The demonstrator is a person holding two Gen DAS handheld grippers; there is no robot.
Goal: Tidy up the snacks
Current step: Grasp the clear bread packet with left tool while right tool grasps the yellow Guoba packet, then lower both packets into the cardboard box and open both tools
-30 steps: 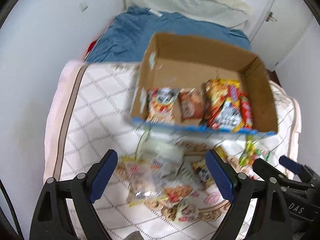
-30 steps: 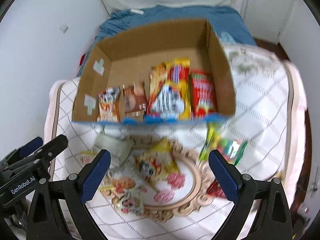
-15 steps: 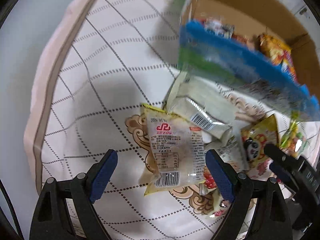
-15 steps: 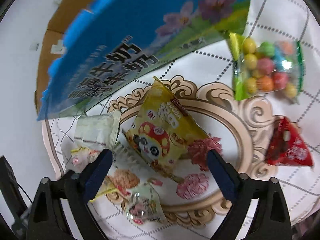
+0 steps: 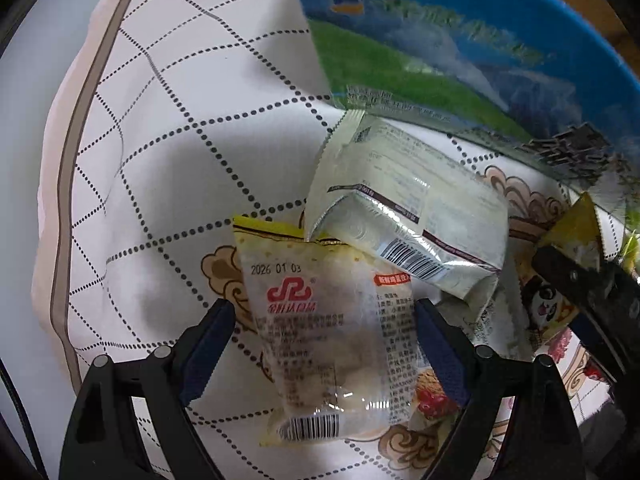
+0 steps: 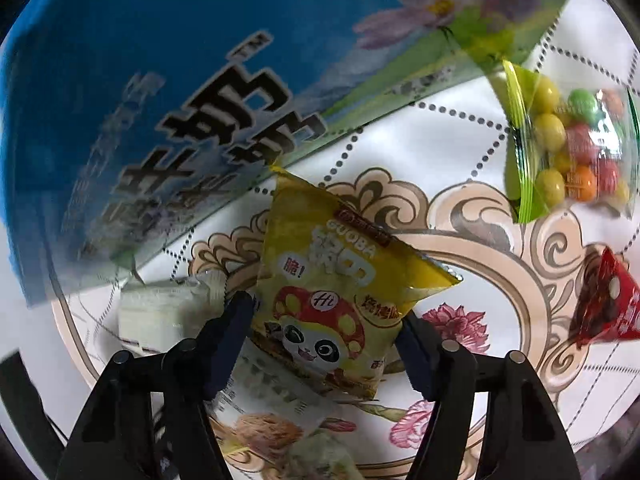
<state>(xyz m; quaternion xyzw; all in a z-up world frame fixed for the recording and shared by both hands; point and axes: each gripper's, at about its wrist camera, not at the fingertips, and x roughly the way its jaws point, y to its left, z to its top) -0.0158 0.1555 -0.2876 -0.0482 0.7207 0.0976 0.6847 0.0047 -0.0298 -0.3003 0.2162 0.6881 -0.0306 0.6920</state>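
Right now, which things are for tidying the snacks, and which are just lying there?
For the job:
- clear packet with a red logo, between the open left gripper
- yellow panda packet, right gripper closing around it
- silver packet
- colourful candy bag
- red packet
- blue box

Just lying there:
- patterned bedspread

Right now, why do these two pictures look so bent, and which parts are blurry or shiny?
Both views are fisheye, so edges curve. Left wrist view: the box wall is smeared, the silver packet glares, a shadow darkens the cloth. Right wrist view: the box lettering is blurred; the yellow panda packet is sharp.
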